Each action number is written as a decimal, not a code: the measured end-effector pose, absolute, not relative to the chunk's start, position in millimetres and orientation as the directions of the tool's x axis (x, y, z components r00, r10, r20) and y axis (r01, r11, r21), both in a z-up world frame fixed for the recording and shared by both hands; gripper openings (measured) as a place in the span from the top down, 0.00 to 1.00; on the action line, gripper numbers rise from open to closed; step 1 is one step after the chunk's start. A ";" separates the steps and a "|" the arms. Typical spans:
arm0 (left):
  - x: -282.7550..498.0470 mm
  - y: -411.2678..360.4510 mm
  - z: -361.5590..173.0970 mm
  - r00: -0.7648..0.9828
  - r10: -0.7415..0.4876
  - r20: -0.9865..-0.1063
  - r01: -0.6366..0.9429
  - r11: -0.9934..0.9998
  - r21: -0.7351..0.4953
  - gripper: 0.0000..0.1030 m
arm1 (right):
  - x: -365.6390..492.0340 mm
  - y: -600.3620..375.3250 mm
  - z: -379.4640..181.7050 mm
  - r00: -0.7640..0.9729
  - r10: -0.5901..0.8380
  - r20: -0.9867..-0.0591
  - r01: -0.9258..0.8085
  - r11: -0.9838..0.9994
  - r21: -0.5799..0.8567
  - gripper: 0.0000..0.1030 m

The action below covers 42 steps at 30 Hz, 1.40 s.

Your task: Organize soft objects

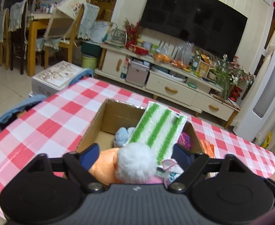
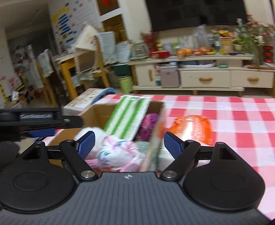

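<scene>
Open brown cardboard box (image 1: 107,120) being crowded by green-striped white mop pad (image 1: 156,129) leaning over far right rim; left half being left free. Red-white checked tablecloth (image 2: 250,123) being left bare right of orange knitted bundle (image 2: 193,129).

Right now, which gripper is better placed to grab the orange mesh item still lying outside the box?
Probably right. The orange mesh item lies on the checked tablecloth just ahead of the right gripper, beside the cardboard box. The left gripper sits over the box's contents. Both have open jaws.
</scene>
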<state>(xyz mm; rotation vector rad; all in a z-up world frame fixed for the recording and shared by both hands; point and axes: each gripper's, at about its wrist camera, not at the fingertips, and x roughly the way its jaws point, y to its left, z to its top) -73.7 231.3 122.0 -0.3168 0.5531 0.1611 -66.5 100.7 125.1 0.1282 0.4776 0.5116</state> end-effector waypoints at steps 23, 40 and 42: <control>-139.2 160.4 150.2 0.864 0.141 -0.483 -0.198 0.978 -0.069 0.01 | -111.7 42.1 154.4 0.852 0.317 -0.418 -0.260 0.947 0.189 0.01; -191.7 145.0 177.6 0.890 0.178 -0.420 -0.212 0.977 -0.036 0.01 | -158.1 38.0 169.0 0.856 0.347 -0.384 -0.306 0.937 0.166 0.01; -196.5 143.8 179.2 0.891 0.182 -0.415 -0.217 0.976 -0.036 0.01 | -162.7 38.5 169.7 0.857 0.347 -0.381 -0.309 0.937 0.160 0.01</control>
